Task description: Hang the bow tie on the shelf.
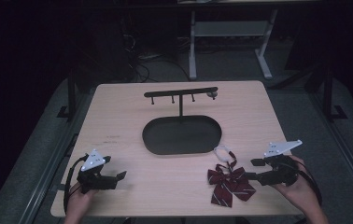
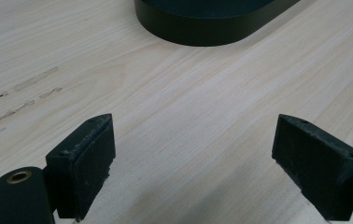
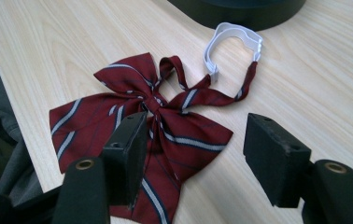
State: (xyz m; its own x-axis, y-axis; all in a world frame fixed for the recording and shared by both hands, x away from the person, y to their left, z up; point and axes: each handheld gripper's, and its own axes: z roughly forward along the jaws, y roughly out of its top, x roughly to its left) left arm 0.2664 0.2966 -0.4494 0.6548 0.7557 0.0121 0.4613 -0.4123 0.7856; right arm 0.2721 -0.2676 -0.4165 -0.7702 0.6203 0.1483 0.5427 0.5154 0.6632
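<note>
Striped bow tie [image 1: 230, 183] lies flat at lower right of the counter [image 1: 118, 116], below the black stand [image 1: 182, 133]; soft, light, likely limp; best taken at its knot; right gripper [image 3: 198, 154] gapes empty over it; left gripper [image 2: 193, 163] wide open, empty.

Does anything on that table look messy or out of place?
Mostly the bow tie: it lies rumpled on the table beside the stand, not hung from its pegs. Faint scuffs mark the wood.

Striped bow tie [image 1: 230, 183] on table [image 1: 118, 116] beside right hand-held gripper [image 1: 255, 170]; black stand [image 1: 182, 122] behind.
</note>
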